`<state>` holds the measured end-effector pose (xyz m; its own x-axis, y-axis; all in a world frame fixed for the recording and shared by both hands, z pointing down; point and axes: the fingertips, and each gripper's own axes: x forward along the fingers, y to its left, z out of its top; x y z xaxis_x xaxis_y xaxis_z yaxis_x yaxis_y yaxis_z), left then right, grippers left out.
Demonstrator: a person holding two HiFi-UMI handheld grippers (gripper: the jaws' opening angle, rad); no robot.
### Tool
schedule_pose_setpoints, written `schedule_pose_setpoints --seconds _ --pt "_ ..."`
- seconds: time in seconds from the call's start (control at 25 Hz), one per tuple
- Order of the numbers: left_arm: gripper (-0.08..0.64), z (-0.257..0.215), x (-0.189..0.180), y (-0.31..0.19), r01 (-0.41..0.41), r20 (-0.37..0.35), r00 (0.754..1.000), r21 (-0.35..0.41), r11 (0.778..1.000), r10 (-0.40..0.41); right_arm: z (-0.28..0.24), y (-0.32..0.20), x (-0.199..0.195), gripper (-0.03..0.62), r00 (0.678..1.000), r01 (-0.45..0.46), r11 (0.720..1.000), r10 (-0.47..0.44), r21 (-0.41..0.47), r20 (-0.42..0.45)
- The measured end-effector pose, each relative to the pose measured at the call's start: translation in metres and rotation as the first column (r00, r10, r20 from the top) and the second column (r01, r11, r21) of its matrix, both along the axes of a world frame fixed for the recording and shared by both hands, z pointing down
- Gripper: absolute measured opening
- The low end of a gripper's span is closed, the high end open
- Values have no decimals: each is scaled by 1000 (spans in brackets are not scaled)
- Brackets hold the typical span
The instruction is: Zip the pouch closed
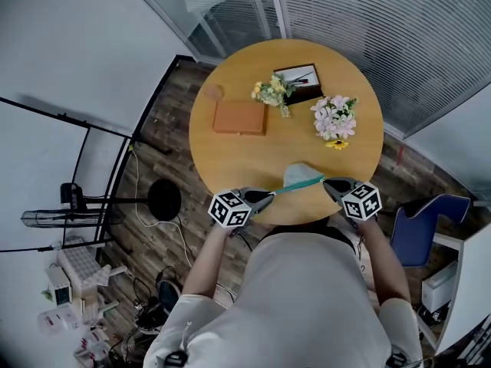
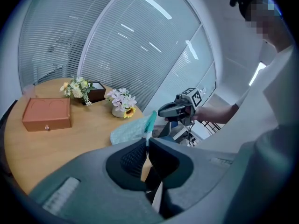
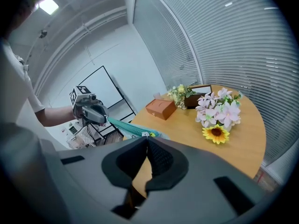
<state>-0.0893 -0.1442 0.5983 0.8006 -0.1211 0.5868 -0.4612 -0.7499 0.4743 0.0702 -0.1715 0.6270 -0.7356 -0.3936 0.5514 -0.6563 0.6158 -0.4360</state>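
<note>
Both my jaws clamp the pouch (image 1: 301, 176): left gripper (image 1: 270, 195) its end, right gripper (image 1: 327, 182) the zipper pull (image 3: 141, 135); I'd draw straight, taut.

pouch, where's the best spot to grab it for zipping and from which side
Grip the ends of its zip edge. The pouch is stretched left to right above the near rim of the table, so the left gripper takes one end from the left, the right gripper the pull-tab end from the right. Both jaws are shut there.
</note>
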Motion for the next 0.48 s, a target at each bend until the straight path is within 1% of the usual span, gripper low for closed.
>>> schedule_pose_setpoints --seconds 0.36,0.48 --pt "26 4 -4 4 48 3 999 13 999 -48 5 3 -5 5 1000 17 1000 -17 0 -11" --pt "28 6 -6 6 55 23 998 17 998 -56 8 6 -8 5 1000 11 1000 -11 -16 -14"
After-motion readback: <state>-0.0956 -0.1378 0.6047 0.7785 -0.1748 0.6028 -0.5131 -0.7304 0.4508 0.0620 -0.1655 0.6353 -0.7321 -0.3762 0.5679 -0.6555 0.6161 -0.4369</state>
